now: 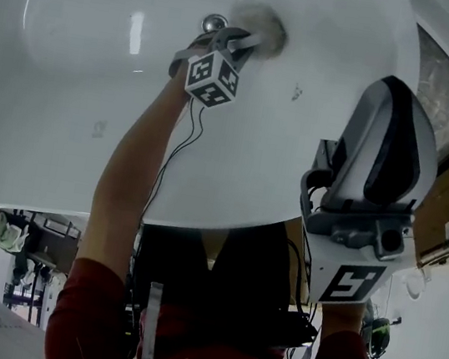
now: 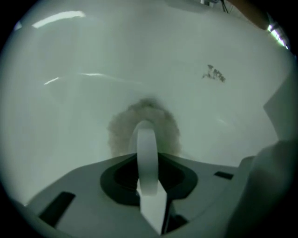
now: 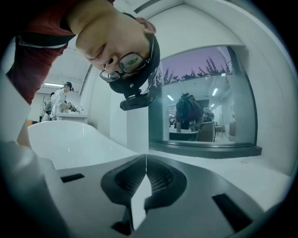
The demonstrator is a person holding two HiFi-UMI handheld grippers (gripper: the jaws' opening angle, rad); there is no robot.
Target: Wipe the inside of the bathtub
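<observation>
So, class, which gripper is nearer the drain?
Left. The left gripper, holding a fuzzy pad, is inside the bathtub beside the drain; the right gripper is raised at its rim.

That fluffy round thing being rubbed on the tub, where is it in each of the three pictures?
Head view: fluffy pad top centre, at the left gripper's tip, beside the drain.
Left gripper view: centre, just beyond the jaws, which grip its white strap.
Right gripper view: not in it.
Shared landmark: the white bathtub, in all three.
</observation>
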